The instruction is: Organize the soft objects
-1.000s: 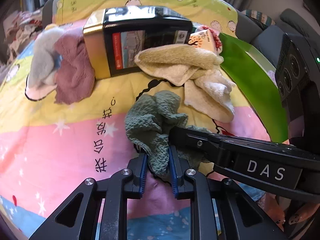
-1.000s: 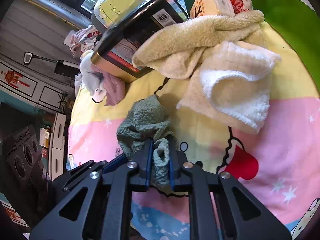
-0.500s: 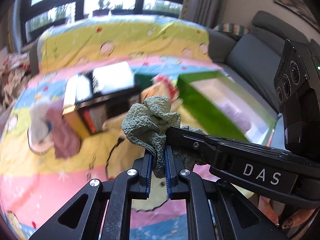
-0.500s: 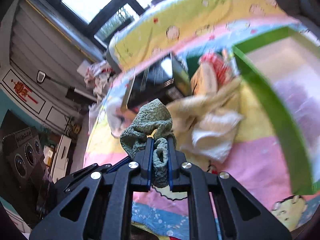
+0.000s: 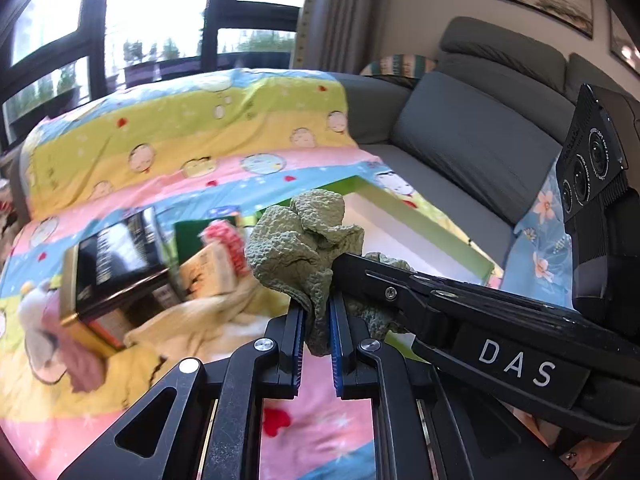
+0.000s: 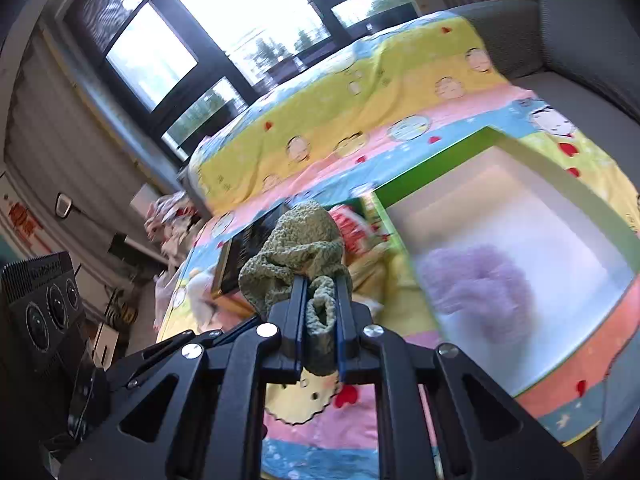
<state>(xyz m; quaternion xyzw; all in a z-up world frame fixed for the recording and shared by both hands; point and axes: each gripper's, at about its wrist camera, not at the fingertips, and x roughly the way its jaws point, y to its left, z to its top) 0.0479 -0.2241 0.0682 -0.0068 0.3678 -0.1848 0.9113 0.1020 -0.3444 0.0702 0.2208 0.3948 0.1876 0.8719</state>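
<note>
While the cloth hangs bunched between two grips, these lines run left to right:

Tin: a black and gold tin (image 5: pixel 108 268) lies on the sofa's cartoon sheet (image 5: pixel 192 136) at far left, with pale towels (image 5: pixel 200 320) heaped by it; judged as clutter to carry over, not drag through.

Cloth: the green cloth (image 5: pixel 304 240) is up off the sheet, crumpled, its top lobe above both grips and a fold drooping below.

Left hand-held gripper (image 5: pixel 316 320): jaws nearly together, pinching a lower fold of the cloth; nothing else in it.

Right hand-held gripper (image 6: pixel 320 312): jaws nearly together too, clamped on a rolled edge of the same cloth; in the left view its fingers cross in from the right and meet the cloth just beside the left pair.

Box: a green-rimmed box (image 6: pixel 472 144) sits open to the right, white inside, with a purple fluffy thing (image 6: pixel 480 284) already in it, blurred.

Step, as judged: carry the cloth right and over the box.

Doing it well: keep both grips firm, lift enough that the drooping fold clears the near rim, centre it over the bare white floor, then let go with both together.

Risk: one early release could leave the cloth draped on the rim.
</note>
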